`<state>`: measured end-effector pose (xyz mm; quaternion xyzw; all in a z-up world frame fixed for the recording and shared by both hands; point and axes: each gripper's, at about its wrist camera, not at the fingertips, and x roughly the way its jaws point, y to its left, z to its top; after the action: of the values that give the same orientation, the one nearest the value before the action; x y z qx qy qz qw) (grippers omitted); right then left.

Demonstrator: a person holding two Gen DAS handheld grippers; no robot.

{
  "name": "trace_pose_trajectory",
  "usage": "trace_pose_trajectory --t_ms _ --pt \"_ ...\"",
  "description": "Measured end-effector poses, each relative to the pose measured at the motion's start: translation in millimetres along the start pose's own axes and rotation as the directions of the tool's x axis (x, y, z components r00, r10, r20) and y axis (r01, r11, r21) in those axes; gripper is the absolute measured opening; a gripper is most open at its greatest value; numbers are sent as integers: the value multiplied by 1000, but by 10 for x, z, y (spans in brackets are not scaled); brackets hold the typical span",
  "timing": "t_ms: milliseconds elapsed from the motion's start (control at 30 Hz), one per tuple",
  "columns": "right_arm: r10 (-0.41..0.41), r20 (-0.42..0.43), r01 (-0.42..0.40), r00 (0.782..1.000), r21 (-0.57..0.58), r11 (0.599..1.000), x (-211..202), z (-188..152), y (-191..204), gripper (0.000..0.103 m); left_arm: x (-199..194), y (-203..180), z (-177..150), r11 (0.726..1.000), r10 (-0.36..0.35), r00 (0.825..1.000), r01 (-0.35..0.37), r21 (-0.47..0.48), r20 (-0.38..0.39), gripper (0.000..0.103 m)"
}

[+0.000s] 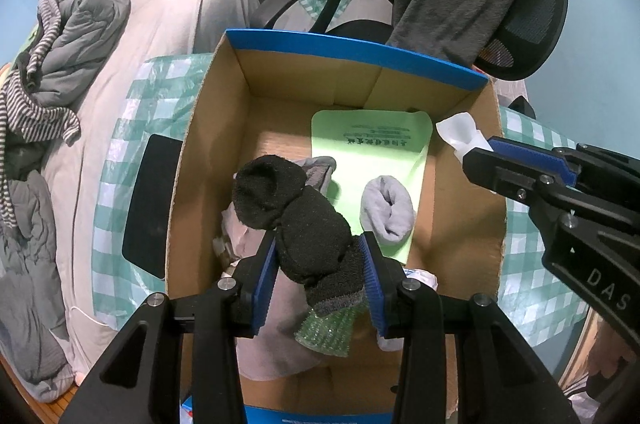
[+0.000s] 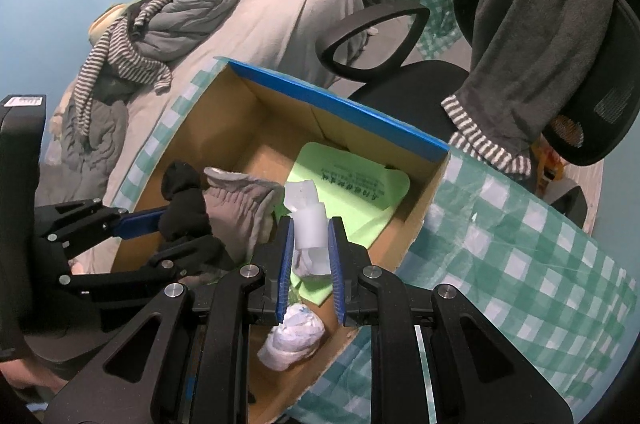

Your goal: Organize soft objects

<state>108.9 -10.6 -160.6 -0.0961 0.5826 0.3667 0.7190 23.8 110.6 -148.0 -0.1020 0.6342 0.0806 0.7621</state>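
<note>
Over the box [image 1: 436,64], our left gripper [image 1: 320,256] clamps black socks [image 1: 296,212], right gripper [image 2: 308,248] pinches white foam [image 2: 308,228]; we should lower both well inside before letting go.

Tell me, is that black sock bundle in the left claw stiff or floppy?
Probably floppy: the black sock bundle bulges and droops out of the left claw. Likely light, since a pinch holds it. Its knit looks grippy, not slippery.

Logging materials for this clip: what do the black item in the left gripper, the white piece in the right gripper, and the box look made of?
Black socks: knit fabric, matte and fuzzy, ribbed at the cuff; likely cotton blend.
White piece: looks like soft foam or wadded plastic wrap, translucent and faintly glossy; unclear which.
Box: brown corrugated cardboard, matte, raw edges, blue printed rim.
</note>
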Motion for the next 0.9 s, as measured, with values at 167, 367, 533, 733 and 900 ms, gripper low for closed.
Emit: trace_pose_trajectory --t_ms 167,367,533,733,900 --pt "-12 13 12 1000 20 1000 -20 35 -22 23 6 21 11 1000 10 1000 -10 1 -3 49" --pt "-24 29 23 999 34 999 -87 54 -31 36 -84 58 17 1000 14 1000 -14 -4 12 56" --pt "-53 45 51 998 43 998 -212 38 -38 51 -243 41 13 1000 14 999 -14 1 35 62" --pt "-71 70 68 995 46 997 -430 0 -26 62 -479 -9 -12 1000 17 998 -18 6 66 67" --pt "-86 87 82 992 56 995 -641 -57 -66 65 -649 -51 -54 1000 14 997 -14 2 75 68"
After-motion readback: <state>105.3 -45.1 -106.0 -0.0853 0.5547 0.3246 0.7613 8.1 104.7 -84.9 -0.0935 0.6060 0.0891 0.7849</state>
